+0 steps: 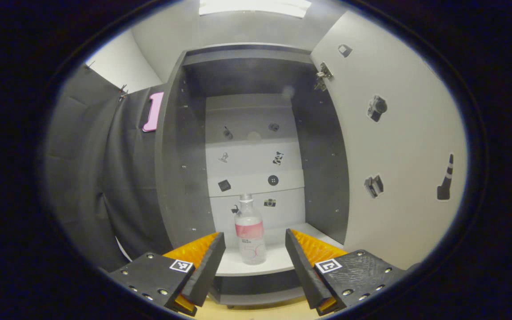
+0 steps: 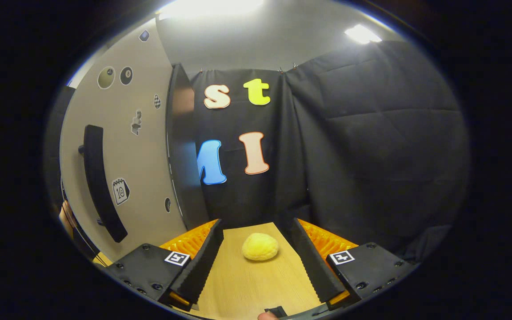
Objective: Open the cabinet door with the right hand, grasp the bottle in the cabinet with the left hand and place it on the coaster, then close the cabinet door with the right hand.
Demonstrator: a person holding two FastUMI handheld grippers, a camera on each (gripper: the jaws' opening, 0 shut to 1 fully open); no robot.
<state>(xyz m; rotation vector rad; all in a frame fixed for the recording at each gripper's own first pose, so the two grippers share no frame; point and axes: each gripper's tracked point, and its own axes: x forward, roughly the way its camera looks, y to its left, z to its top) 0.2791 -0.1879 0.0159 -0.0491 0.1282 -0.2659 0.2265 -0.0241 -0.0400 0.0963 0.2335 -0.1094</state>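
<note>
The cabinet [image 1: 185, 146] stands with its front open, and the door [image 1: 398, 146] is swung wide to the right side of the left gripper view, its pale inner face dotted with small stickers; that leaves the way in clear, so the door-opening step looks done. In the right gripper view the same door's outer face [image 2: 145, 146] rises at the left with its long dark handle [image 2: 98, 182] free of any grip, which suggests the right hand has let go and is waiting until the door must be shut. Below that gripper lies the wooden table [image 2: 247, 284], and a soft yellow lump [image 2: 260, 246] sits near the table's far edge, between the fingers in the view but well ahead of them; whether it serves as the coaster cannot be told. Inside the cabinet, the bottle [image 1: 250, 231] stands upright on the bottom shelf [image 1: 278, 262], near the shelf's front edge and about midway across, an easy spot for a straight reach. The left gripper [image 1: 255, 258] is lined up on it, fingers spread wide with the bottle framed in the gap, apart from both and gripped by neither, so the grasp appears not yet made. The right gripper [image 2: 256, 262] likewise has its fingers wide apart and holds nothing.
</note>
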